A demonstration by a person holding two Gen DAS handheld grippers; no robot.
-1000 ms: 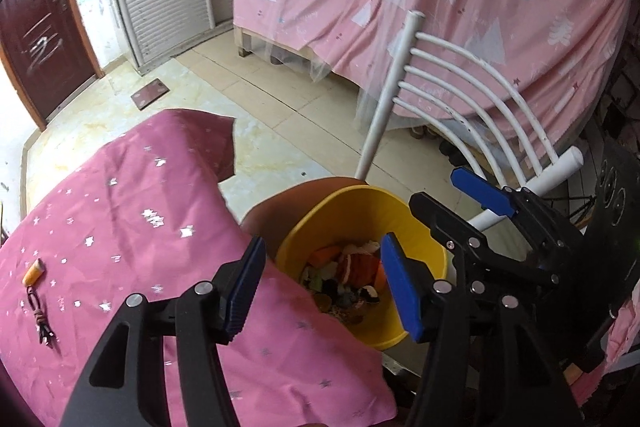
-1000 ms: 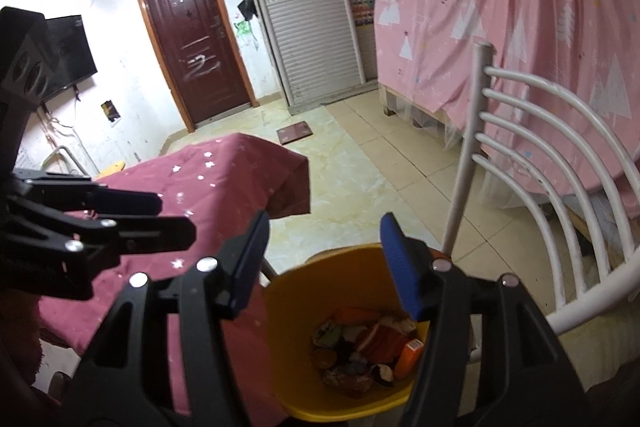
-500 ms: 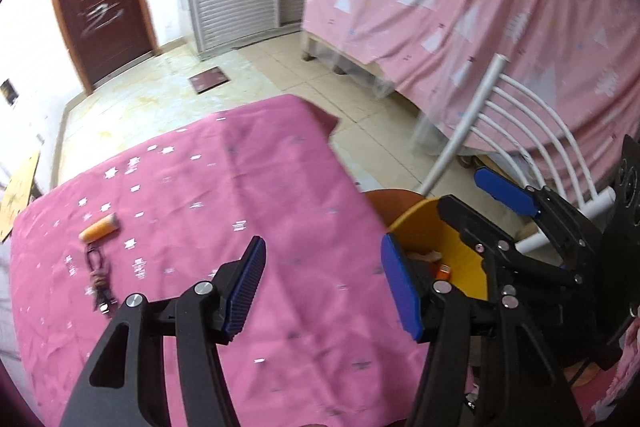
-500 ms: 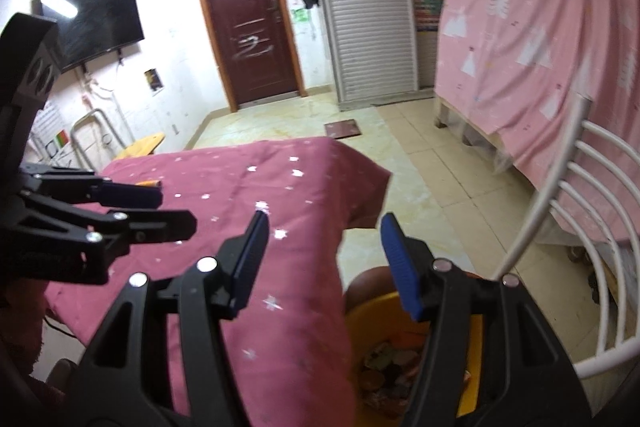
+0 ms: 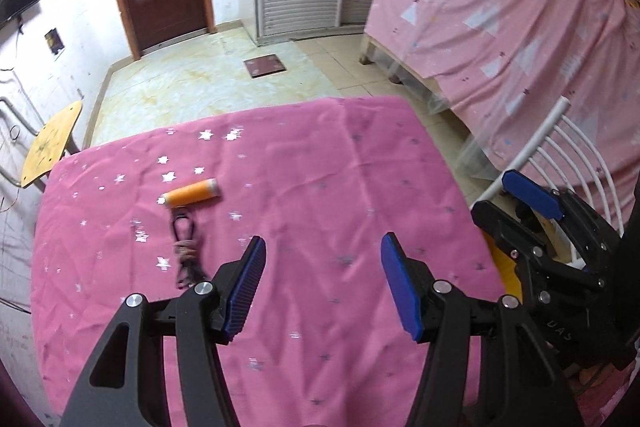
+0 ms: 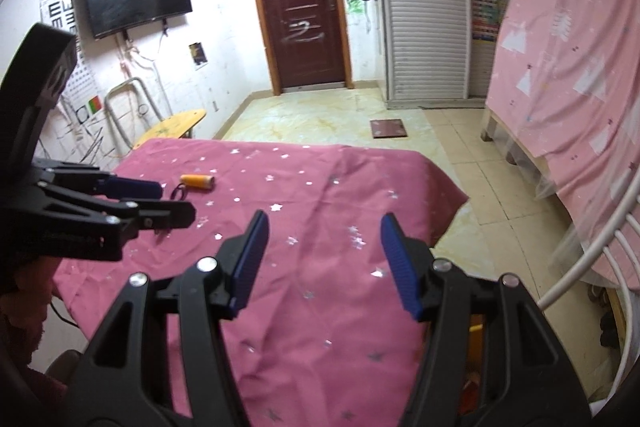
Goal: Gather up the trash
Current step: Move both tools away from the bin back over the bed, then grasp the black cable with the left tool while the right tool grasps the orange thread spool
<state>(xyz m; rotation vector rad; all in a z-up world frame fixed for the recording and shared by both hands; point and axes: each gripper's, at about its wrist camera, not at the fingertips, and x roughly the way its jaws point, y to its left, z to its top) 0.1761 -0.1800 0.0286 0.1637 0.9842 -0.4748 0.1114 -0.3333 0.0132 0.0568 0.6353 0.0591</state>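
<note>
Both my left gripper (image 5: pixel 322 285) and right gripper (image 6: pixel 320 263) hang released over the pink counter (image 5: pixel 320 187), the orange tube (image 5: pixel 192 192) lying upper left, the yellow bin (image 5: pixel 505 267) mostly hidden at right.

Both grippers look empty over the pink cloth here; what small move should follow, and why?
Probably move the open left gripper forward-left toward the orange tube. It lies on the tablecloth with a dark cord beside it, both nearer that gripper than the open, empty right gripper.
</note>
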